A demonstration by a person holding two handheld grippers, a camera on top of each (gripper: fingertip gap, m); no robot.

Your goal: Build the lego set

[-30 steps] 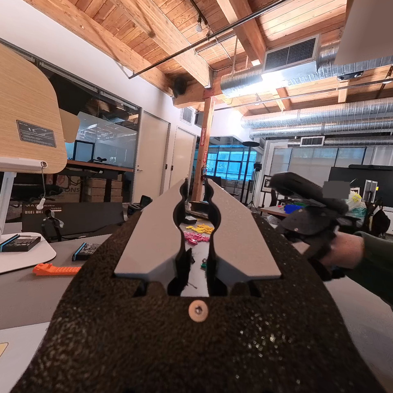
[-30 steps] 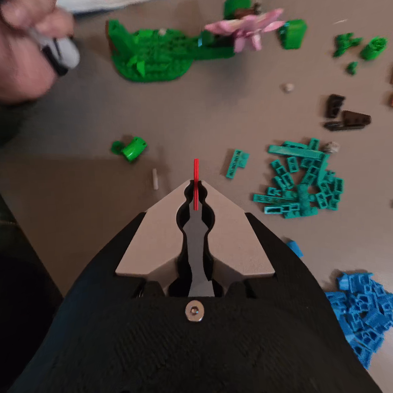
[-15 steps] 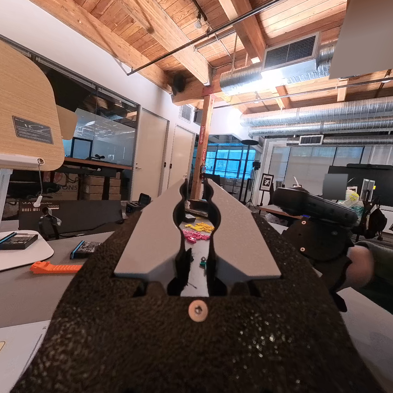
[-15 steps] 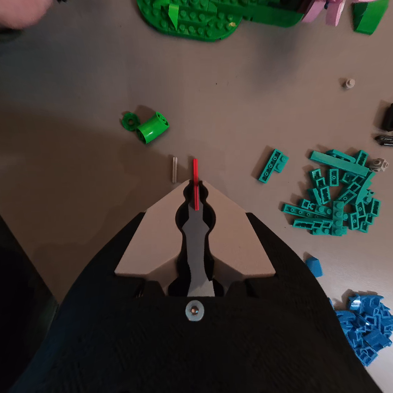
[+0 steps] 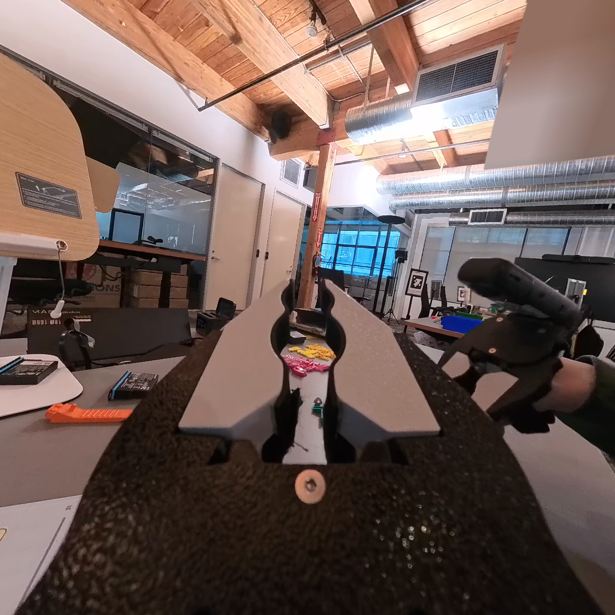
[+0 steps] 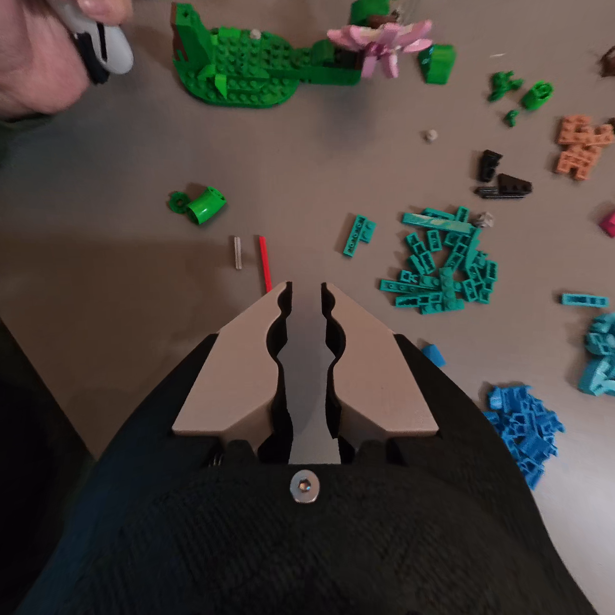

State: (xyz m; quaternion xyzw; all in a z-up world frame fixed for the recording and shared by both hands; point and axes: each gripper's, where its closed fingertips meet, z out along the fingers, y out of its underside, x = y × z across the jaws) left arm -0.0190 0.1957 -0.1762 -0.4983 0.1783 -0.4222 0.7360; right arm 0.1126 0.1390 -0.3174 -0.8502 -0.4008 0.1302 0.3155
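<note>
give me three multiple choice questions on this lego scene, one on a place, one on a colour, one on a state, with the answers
1. Where does the thin red rod lie?
A. between the right gripper's fingers
B. on the table beside the grey rod
C. on the green base

2. What colour is the flower at the end of the green base?
A. pink
B. yellow
C. blue

3. How is the right gripper?
A. shut on a brick
B. shut and empty
C. open and empty

Answers: 1 B, the red rod rests on the table next to the grey rod, just left of the fingertips. 2 A, its petals are pink. 3 C, bare table shows through the gap between the fingers.
</note>
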